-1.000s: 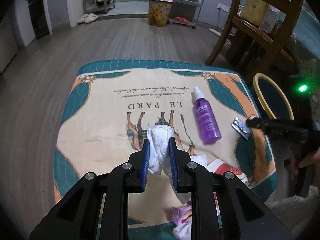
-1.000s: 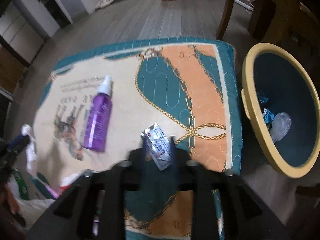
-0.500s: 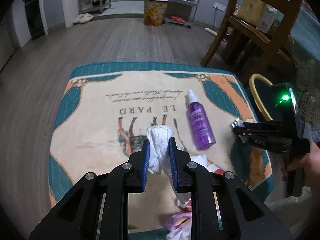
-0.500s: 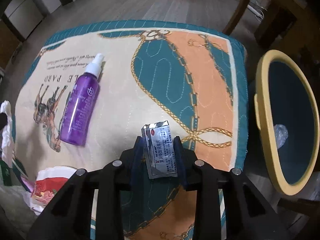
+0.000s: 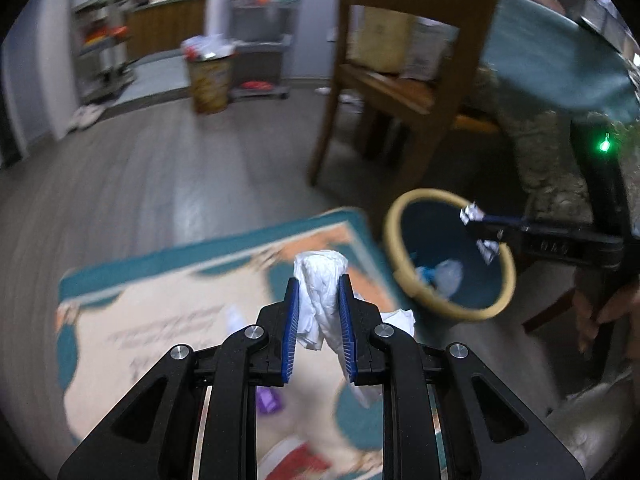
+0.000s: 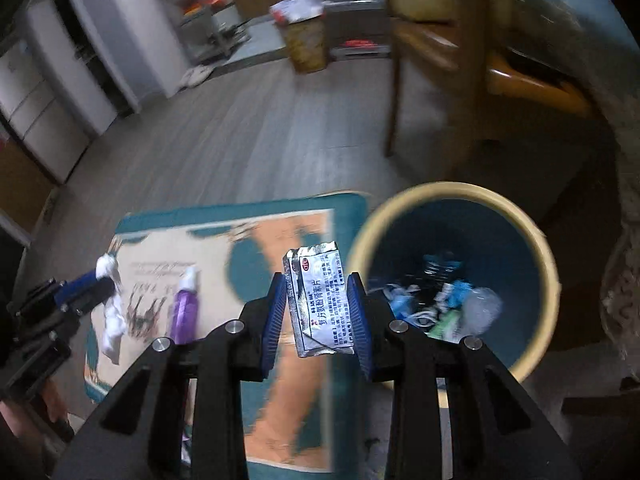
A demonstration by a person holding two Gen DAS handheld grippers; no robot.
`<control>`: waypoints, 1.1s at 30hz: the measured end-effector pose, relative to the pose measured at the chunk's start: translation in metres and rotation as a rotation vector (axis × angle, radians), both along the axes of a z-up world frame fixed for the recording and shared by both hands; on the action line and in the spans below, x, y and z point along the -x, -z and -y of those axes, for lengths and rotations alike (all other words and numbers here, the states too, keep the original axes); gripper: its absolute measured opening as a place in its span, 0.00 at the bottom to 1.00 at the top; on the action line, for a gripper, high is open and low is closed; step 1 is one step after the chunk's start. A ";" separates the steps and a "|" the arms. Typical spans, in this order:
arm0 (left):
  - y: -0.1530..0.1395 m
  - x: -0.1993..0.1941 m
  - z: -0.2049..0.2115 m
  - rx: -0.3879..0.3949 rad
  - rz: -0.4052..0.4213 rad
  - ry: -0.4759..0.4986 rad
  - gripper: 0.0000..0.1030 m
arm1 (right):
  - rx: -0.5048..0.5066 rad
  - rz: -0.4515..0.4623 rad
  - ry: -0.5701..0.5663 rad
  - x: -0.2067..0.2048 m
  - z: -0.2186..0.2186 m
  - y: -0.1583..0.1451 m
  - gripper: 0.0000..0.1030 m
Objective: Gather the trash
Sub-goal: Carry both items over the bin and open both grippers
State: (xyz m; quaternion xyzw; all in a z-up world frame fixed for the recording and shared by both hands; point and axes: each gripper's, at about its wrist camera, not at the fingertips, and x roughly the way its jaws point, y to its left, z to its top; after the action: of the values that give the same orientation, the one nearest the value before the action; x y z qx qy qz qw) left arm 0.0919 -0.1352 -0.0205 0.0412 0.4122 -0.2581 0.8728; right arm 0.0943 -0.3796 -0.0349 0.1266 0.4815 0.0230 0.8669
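Observation:
My left gripper (image 5: pixel 318 288) is shut on a crumpled white tissue (image 5: pixel 320 280) and holds it up above the patterned cushion (image 5: pixel 160 320), near its right edge. My right gripper (image 6: pixel 318 284) is shut on a silver foil medicine packet (image 6: pixel 320 300), lifted off the cushion (image 6: pixel 260 240). The yellow-rimmed bin (image 6: pixel 520 224) with a dark blue inside stands just right of the packet and holds several scraps. In the left wrist view the right gripper (image 5: pixel 478 232) hangs over the bin's rim (image 5: pixel 400 216) with the packet (image 5: pixel 470 213).
A purple spray bottle (image 6: pixel 184 308) lies on the cushion. A red and white wrapper (image 5: pixel 296 456) lies near its front edge. A wooden chair (image 5: pixel 400 80) stands behind the bin, with a cloth-covered table (image 5: pixel 560 60) at the right. A second full bin (image 5: pixel 208 76) stands far back.
Both grippers have lifted their loads off the cushion and swung right toward the bin. The right gripper with the packet now hangs over the bin's rim. The views are motion-blurred.

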 end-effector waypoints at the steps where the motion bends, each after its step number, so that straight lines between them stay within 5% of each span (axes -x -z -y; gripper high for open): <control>1: -0.001 -0.006 0.017 -0.018 0.021 0.034 0.20 | -0.014 -0.002 0.029 0.000 0.015 0.003 0.30; 6: 0.019 -0.024 0.073 0.012 -0.004 0.108 0.20 | -0.050 -0.039 0.145 -0.003 0.079 0.022 0.30; 14: 0.064 -0.025 0.170 0.041 -0.076 0.215 0.22 | -0.138 -0.057 0.269 -0.002 0.120 0.041 0.31; 16: 0.068 -0.025 0.184 0.045 -0.074 0.219 0.40 | -0.146 -0.048 0.290 -0.001 0.127 0.042 0.33; 17: 0.069 -0.024 0.189 0.050 -0.070 0.214 0.58 | -0.146 -0.043 0.298 0.000 0.130 0.040 0.39; 18: 0.069 -0.024 0.191 0.063 -0.062 0.201 0.64 | -0.134 -0.039 0.312 0.002 0.133 0.039 0.43; 33: 0.042 -0.010 0.144 0.046 -0.017 0.153 0.64 | -0.077 -0.014 0.301 0.012 0.126 0.021 0.63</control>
State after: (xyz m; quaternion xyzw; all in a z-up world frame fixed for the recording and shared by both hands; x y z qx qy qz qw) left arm 0.1021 -0.2796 -0.0623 0.0503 0.4092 -0.3335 0.8478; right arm 0.0821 -0.5054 -0.0557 0.2305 0.4620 -0.0896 0.8517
